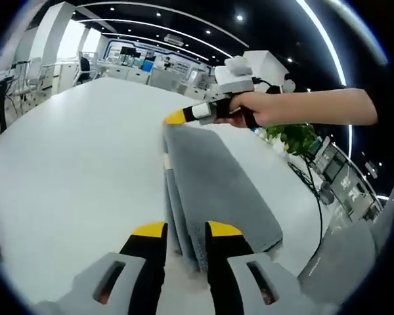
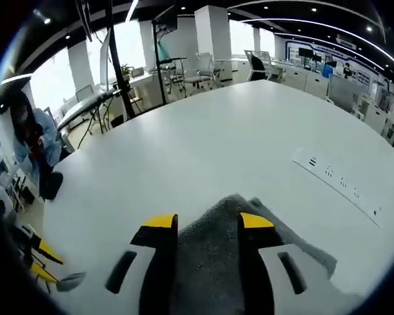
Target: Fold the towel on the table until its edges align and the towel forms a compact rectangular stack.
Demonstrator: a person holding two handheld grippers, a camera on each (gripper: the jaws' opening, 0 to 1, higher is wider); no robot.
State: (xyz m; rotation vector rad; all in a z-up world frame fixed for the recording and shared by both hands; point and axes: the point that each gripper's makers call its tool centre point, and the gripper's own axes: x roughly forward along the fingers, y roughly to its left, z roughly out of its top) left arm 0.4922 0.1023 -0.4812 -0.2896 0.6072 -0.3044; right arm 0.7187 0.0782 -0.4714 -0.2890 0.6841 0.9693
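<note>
Towel (image 1: 217, 187) without readable label

Grey towel (image 1: 217, 187); white table (image 1: 79, 170); yellow-tipped black left gripper (image 1: 186, 230)

Both views are bright and evenly lit. The light comes from long ceiling strips (image 1: 328, 52) and small round spots in the dark ceiling, and from large windows (image 2: 128, 42) that are overexposed to white. The white table (image 1: 79, 157) reflects softly, with only weak shadows. The fisheye lens bends straight lines strongly near the edges, where details become soft and blurred.
</note>
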